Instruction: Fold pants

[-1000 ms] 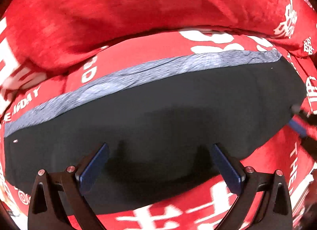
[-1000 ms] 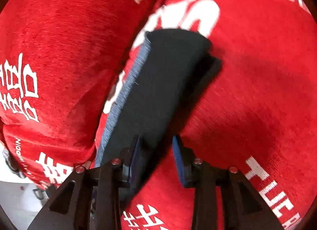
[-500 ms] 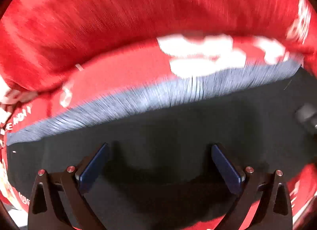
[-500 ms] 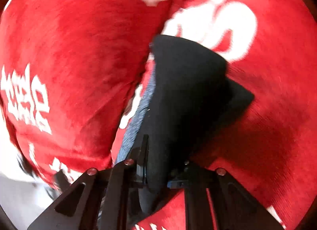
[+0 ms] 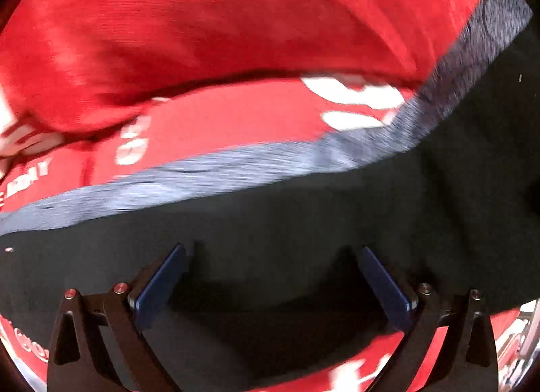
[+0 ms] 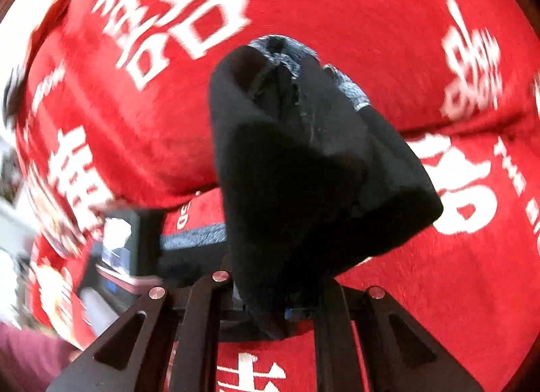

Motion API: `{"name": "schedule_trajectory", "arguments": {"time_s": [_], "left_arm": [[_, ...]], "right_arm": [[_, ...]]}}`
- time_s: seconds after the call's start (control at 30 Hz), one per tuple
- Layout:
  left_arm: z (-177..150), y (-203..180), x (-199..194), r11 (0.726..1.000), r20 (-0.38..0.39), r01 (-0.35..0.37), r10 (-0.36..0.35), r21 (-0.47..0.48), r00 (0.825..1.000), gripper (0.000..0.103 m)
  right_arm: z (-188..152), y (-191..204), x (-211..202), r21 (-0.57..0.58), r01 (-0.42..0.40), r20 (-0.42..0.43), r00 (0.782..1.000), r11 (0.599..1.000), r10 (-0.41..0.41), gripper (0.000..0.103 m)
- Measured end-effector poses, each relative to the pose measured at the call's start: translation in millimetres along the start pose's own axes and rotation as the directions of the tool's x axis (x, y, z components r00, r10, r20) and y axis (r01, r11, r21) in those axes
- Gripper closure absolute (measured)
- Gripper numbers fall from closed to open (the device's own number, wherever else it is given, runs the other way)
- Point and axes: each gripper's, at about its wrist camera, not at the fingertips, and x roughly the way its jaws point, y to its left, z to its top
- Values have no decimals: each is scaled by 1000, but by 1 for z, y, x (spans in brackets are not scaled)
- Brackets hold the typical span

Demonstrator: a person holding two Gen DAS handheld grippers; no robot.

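The pants (image 5: 303,223) are black with a grey heathered band along one edge and lie on a red cloth with white lettering. My left gripper (image 5: 270,277) is open, its blue pads spread wide just above the black fabric. My right gripper (image 6: 270,311) is shut on one end of the pants (image 6: 303,172) and holds it lifted, so the fabric bunches up in front of the camera. The right fingertips are hidden by the cloth.
The red lettered cloth (image 5: 202,37) covers the whole surface and rises in a padded fold behind the pants. The left gripper's body (image 6: 114,257) shows at the lower left of the right wrist view. The surface edge (image 5: 519,334) shows at lower right.
My right gripper closed on the end of the pants and lifted it, swinging it up and over. My left gripper stayed open and slid further over the fabric.
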Motion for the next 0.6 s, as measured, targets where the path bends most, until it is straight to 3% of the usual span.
{"name": "schedule_trajectory", "arguments": {"time_s": [0.17, 0.33, 0.43, 0.53, 0.57, 0.6], "left_arm": [[-16, 89, -44, 996, 72, -72, 75, -43, 995, 0], [-42, 182, -64, 978, 57, -156, 165, -142, 985, 0], [-62, 228, -67, 963, 26, -193, 201, -189, 979, 0], [-77, 251, -66, 955, 3, -205, 210, -214, 978, 0], [-83, 260, -68, 955, -3, -203, 207, -218, 978, 0], [-87, 269, -69, 956, -5, -197, 200, -219, 980, 0]], "right_arm": [[-15, 84, 20, -225, 101, -26, 994, 969, -109, 89], [-48, 170, 73, -398, 151, -82, 977, 905, -198, 88], [-79, 209, 118, -487, 202, -125, 947, 849, -297, 83], [-109, 221, 143, -548, 318, -123, 884, 773, -450, 74], [-116, 229, 145, -578, 365, -91, 860, 730, -503, 67], [-119, 235, 144, -597, 385, -70, 849, 704, -524, 63]]}}
